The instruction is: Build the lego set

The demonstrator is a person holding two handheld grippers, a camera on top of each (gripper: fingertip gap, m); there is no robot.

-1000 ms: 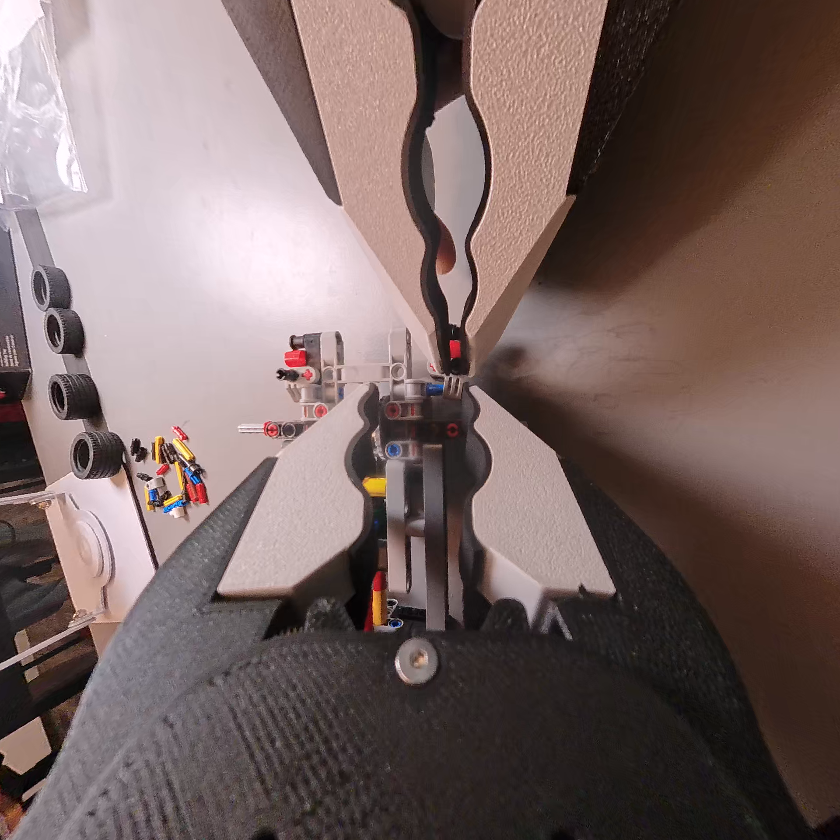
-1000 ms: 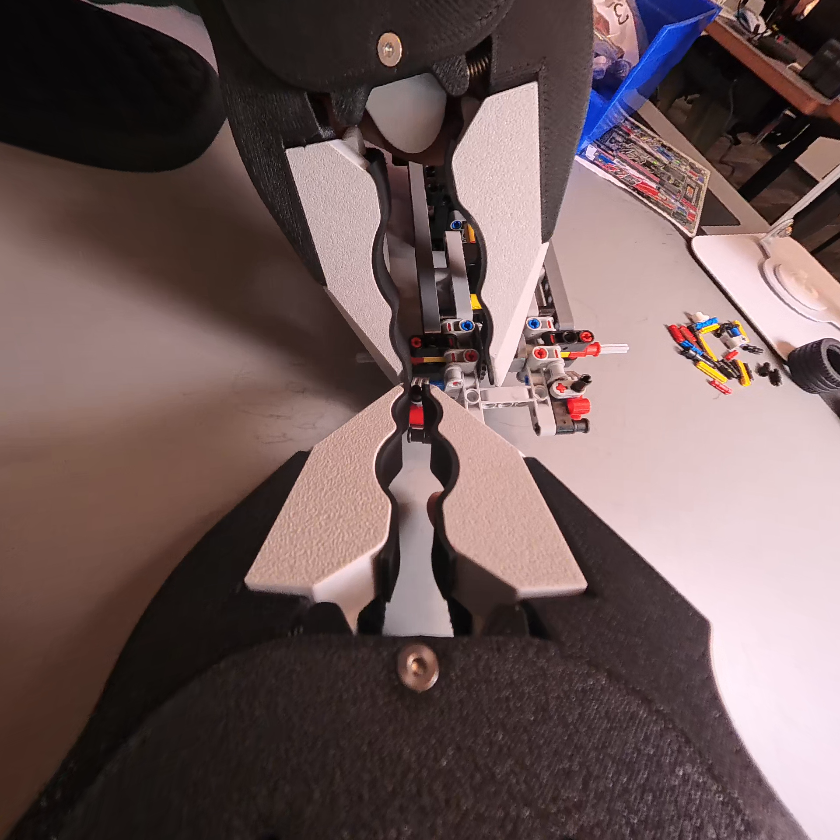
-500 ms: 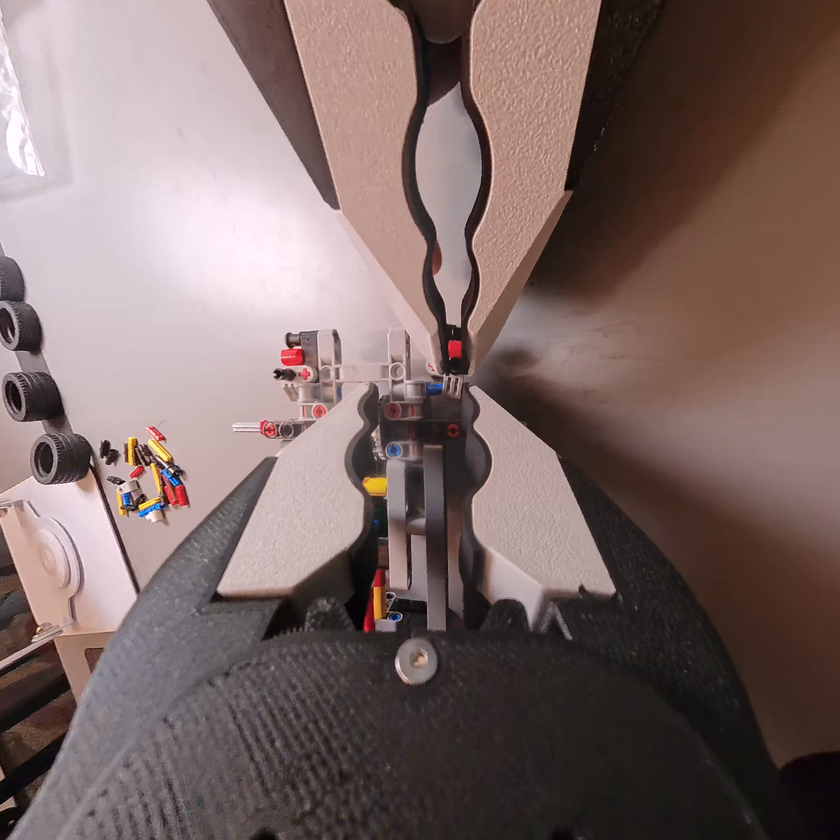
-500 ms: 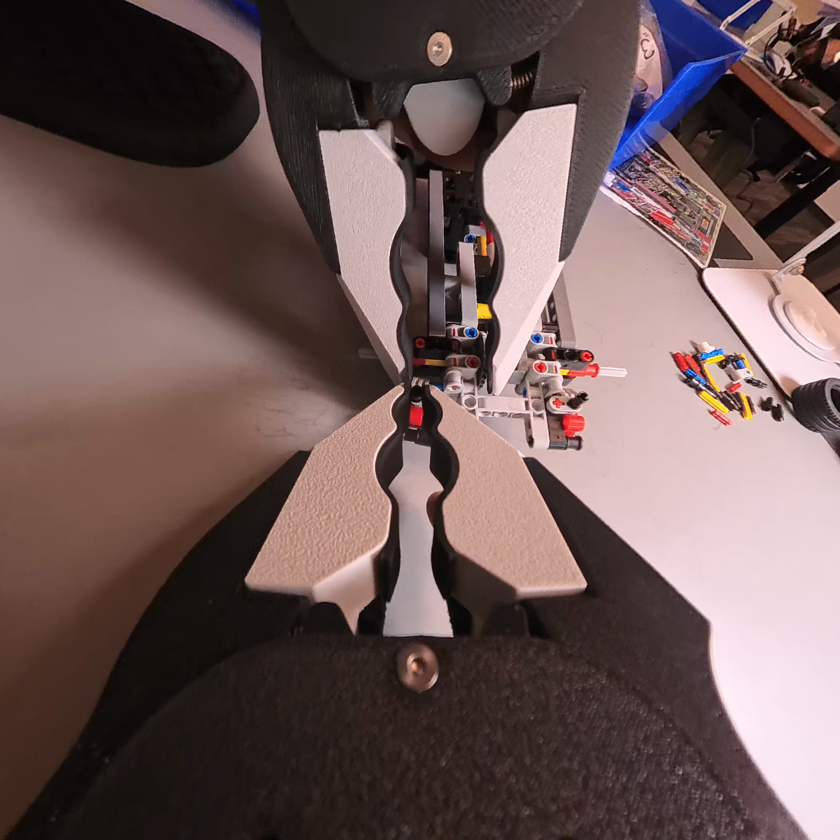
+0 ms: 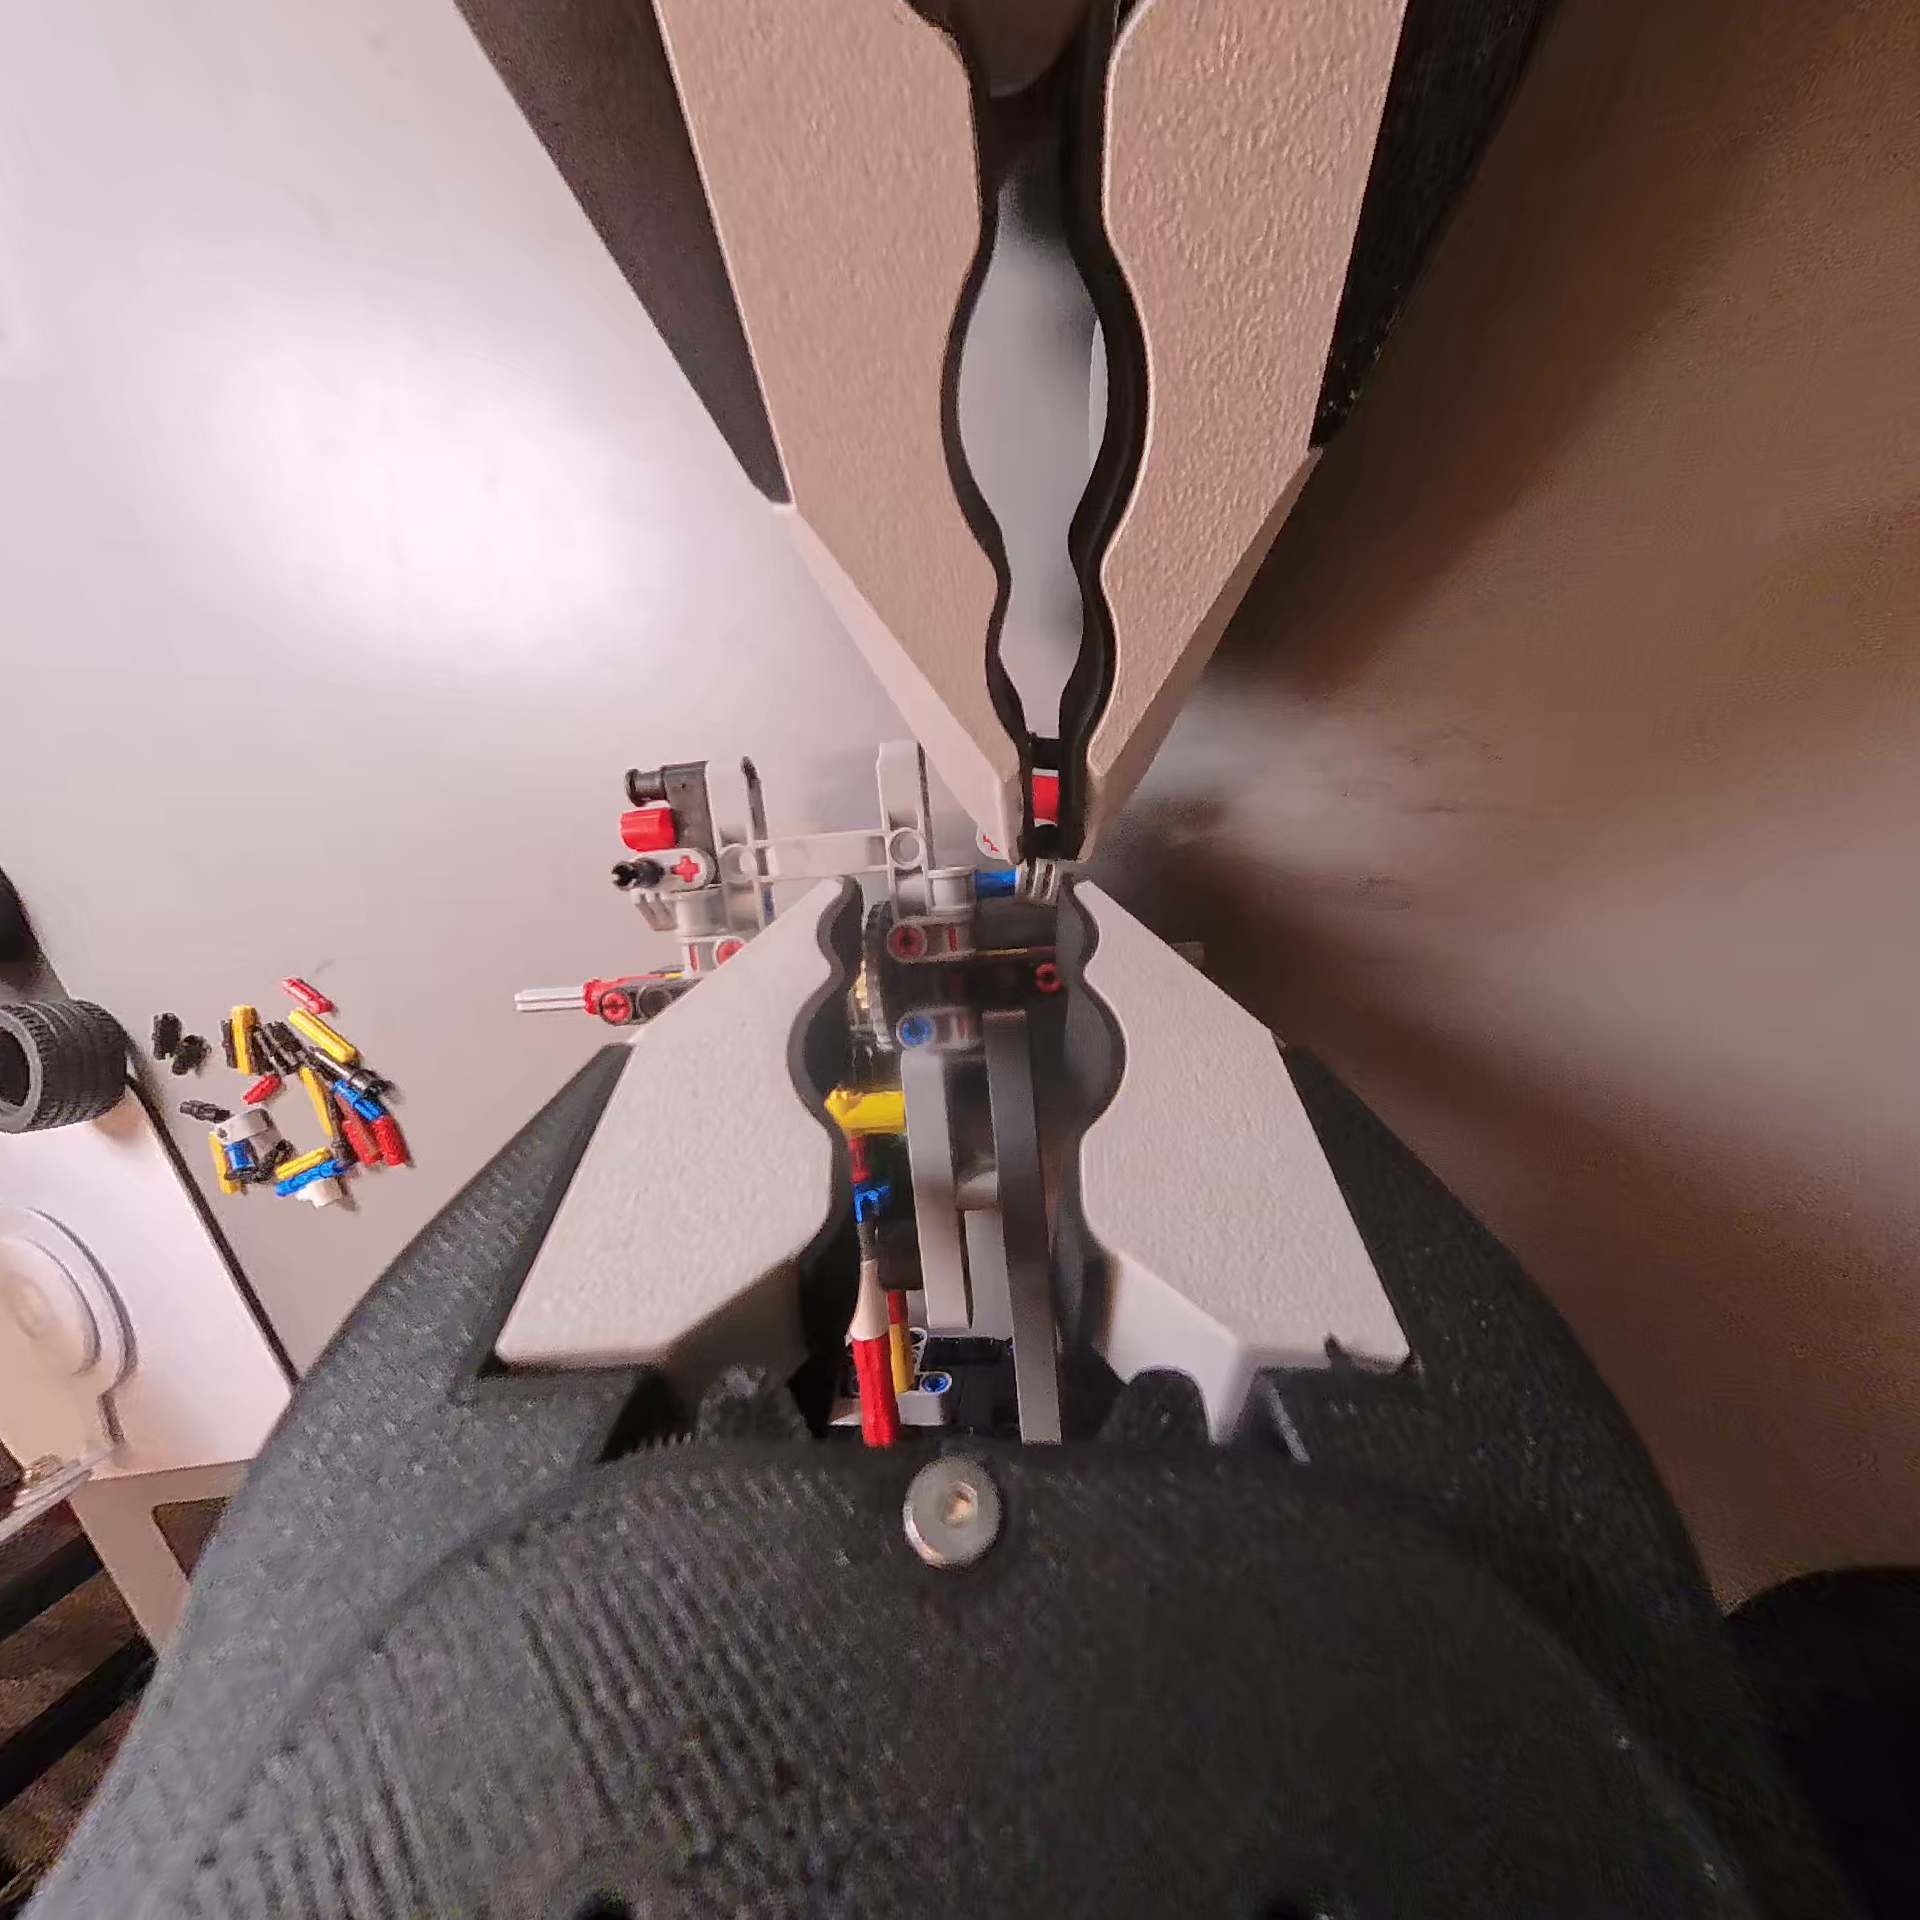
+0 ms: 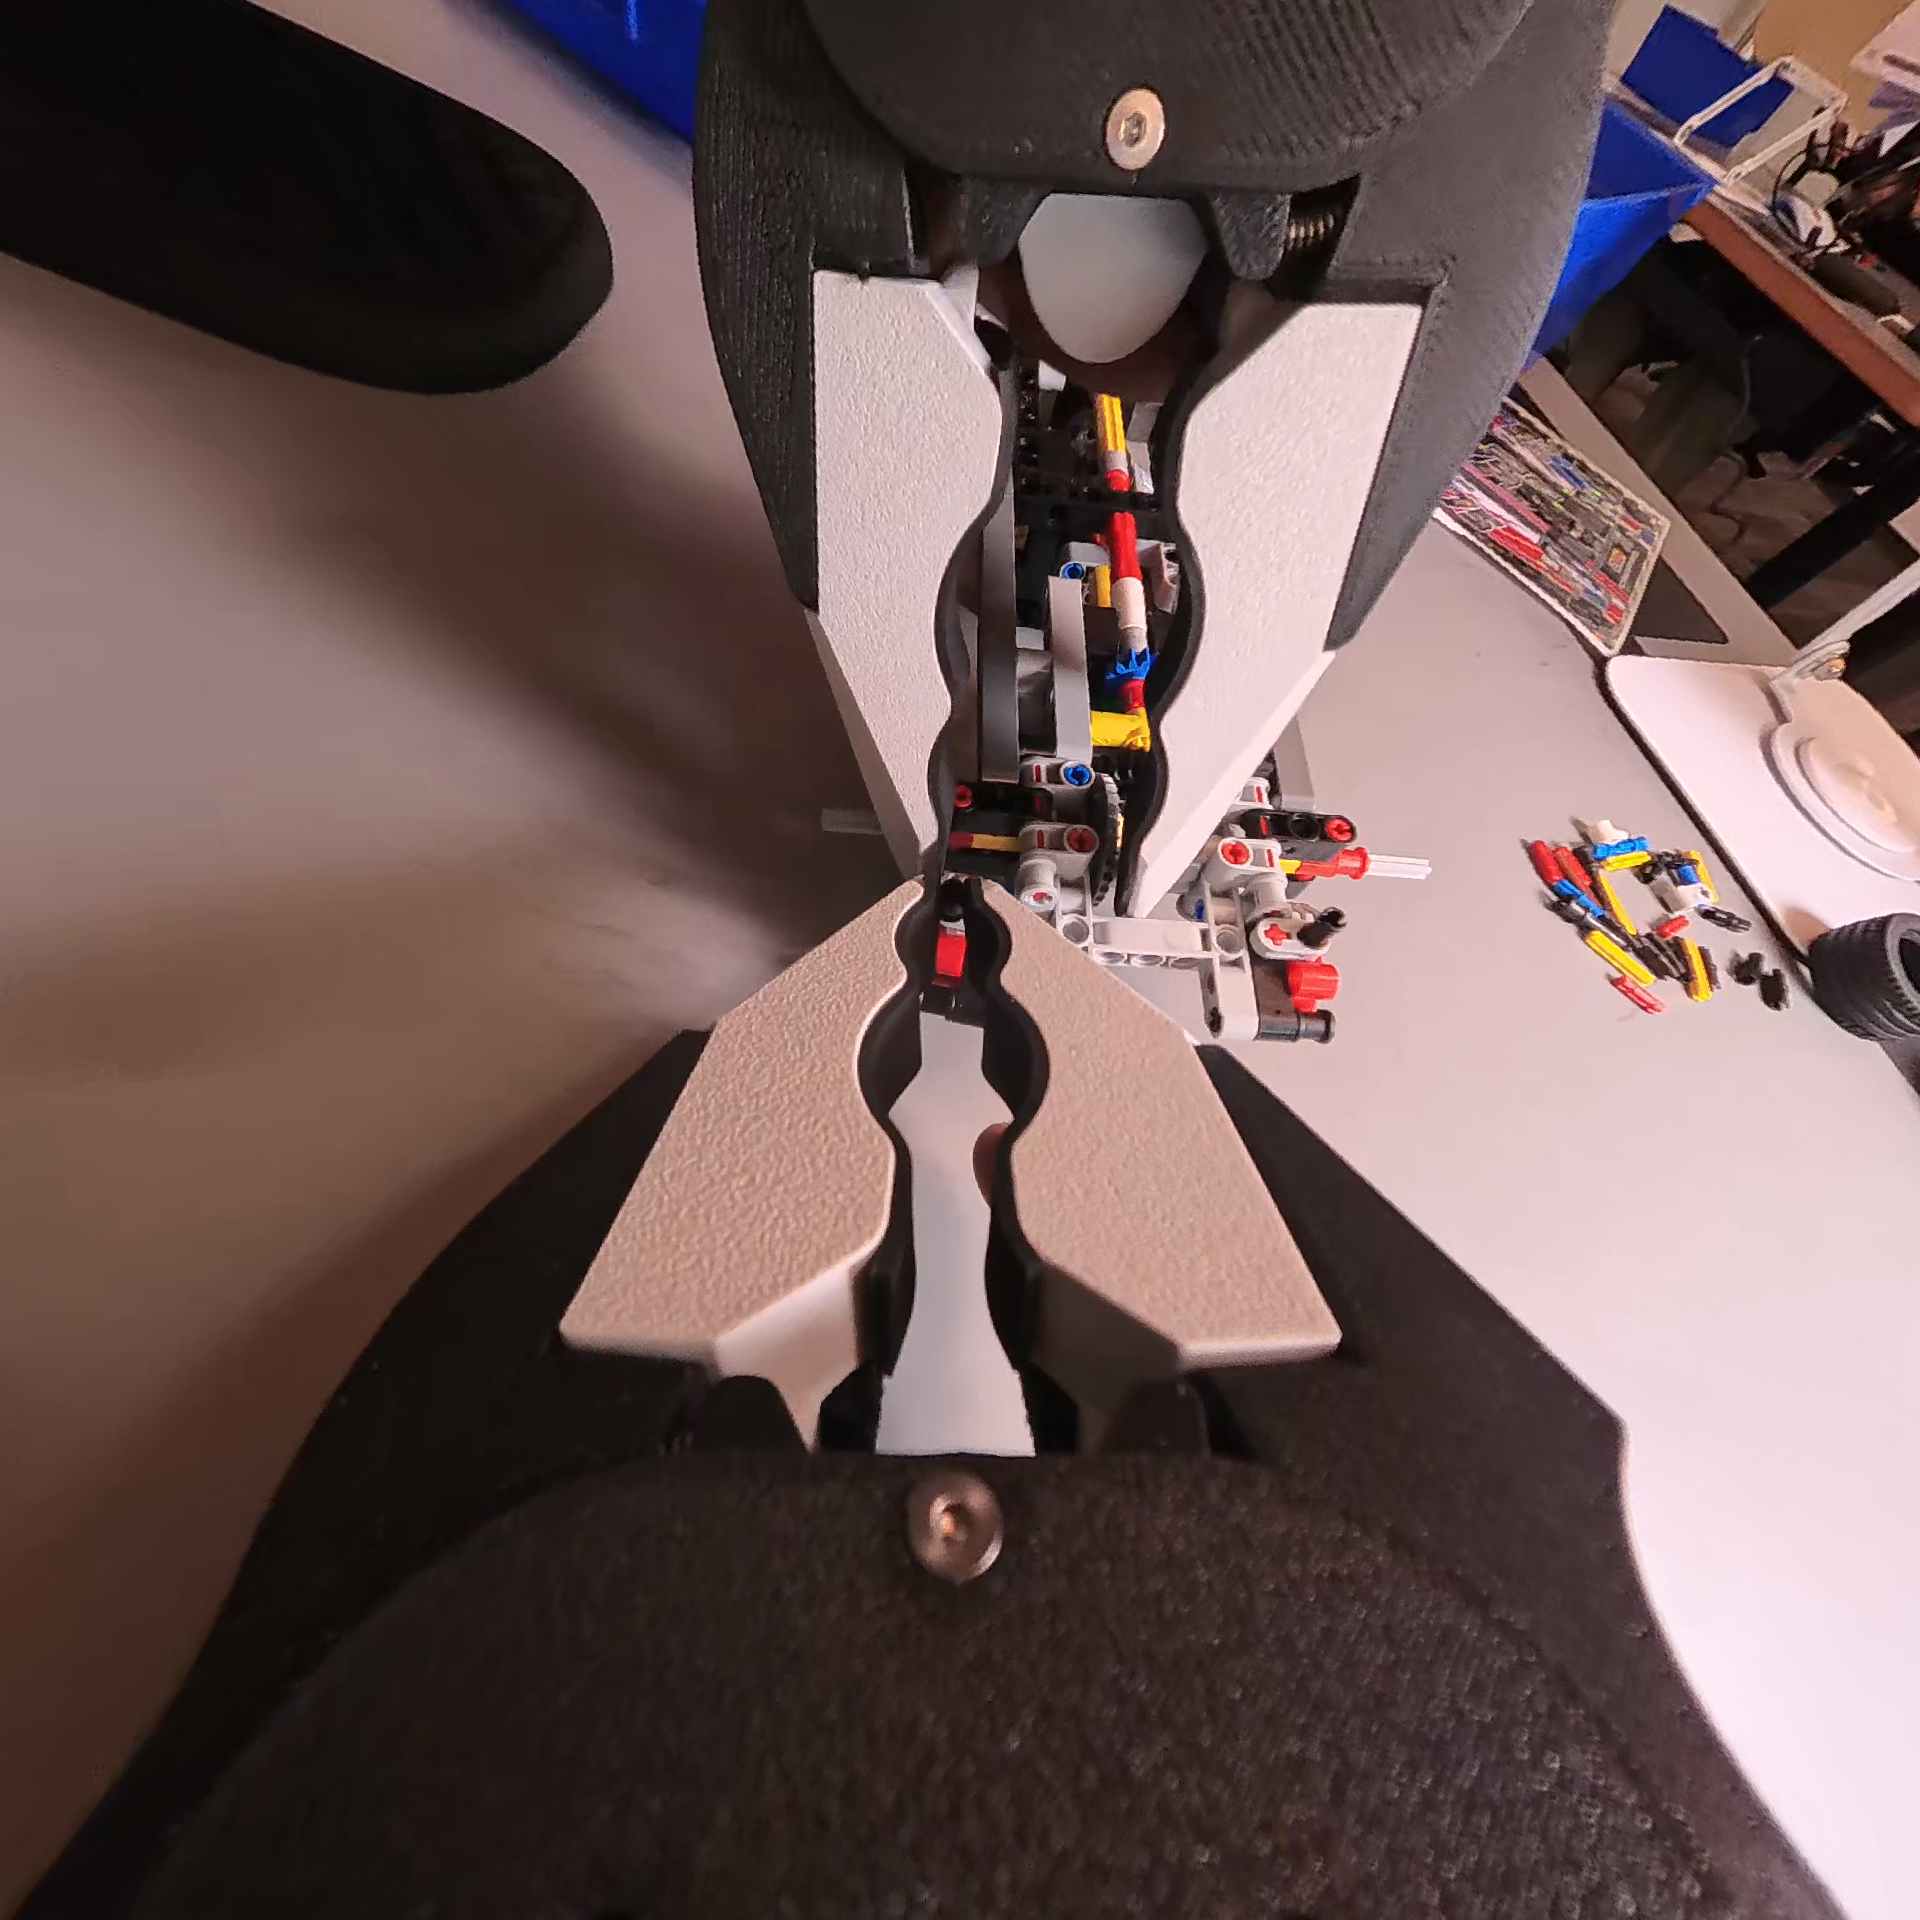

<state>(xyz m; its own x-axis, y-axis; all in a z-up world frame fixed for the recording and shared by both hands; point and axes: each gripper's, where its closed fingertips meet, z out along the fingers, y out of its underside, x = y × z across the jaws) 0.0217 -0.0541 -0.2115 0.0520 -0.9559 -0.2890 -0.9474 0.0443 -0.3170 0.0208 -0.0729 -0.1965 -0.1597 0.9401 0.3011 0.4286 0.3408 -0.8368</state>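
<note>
Grey lego frame point(image 5: 966, 1122), multicoloured pins

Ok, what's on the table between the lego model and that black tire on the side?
A scattered pile of small loose pins lies between the model and the tire, seen in the right wrist view.

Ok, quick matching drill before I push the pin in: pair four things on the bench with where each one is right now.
Things:
1. small red pin
2. lego assembly
3. loose pile of small parts
4. black tyre

Places:
A. clamped in the left tongs
B. at the table's far right edge, beyond the pile
C. pinched at the tip of the right tongs
D. lying on the table, right of the assembly

Pairs: 1-C, 2-A, 3-D, 4-B
</note>
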